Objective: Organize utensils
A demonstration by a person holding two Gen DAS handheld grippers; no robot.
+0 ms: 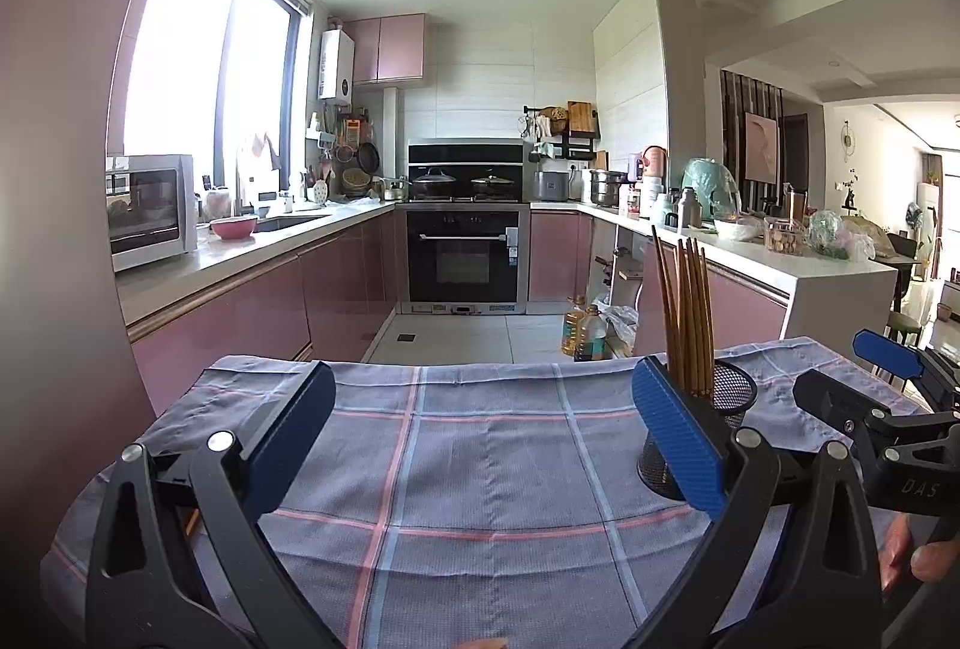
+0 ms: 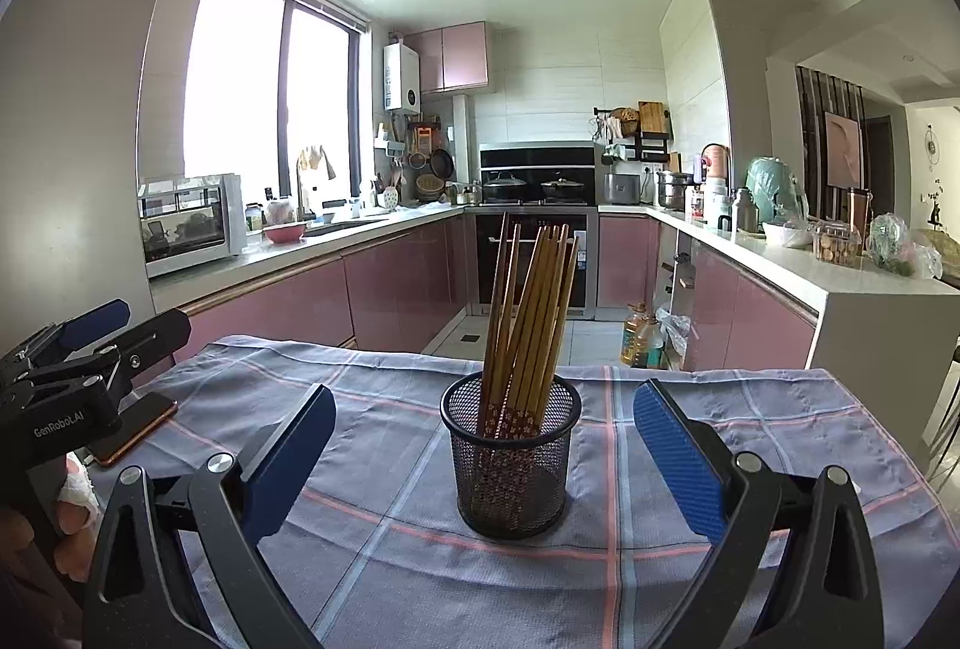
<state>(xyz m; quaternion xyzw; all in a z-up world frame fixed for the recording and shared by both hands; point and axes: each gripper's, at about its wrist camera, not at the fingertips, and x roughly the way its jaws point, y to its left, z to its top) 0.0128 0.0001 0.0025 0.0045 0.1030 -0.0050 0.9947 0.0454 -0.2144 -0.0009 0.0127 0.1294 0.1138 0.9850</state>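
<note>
A black mesh cup (image 2: 511, 463) stands upright on the checked cloth (image 2: 384, 559) and holds several brown chopsticks (image 2: 528, 307). My right gripper (image 2: 483, 460) is open, its blue pads (image 2: 678, 463) on either side of the cup, empty. In the left wrist view the cup (image 1: 729, 397) and chopsticks (image 1: 687, 313) sit behind the right pad. My left gripper (image 1: 480, 439) is open and empty over bare cloth (image 1: 480, 469). Each gripper shows in the other's view, the right gripper (image 1: 888, 409) at right and the left gripper (image 2: 90, 349) at left.
A phone with an orange edge (image 2: 135, 430) lies on the cloth's left side under the left gripper. The table's far edge (image 2: 420, 352) drops to the kitchen floor. Pink cabinets, an oven (image 1: 462, 259) and oil bottles (image 1: 585, 331) stand beyond.
</note>
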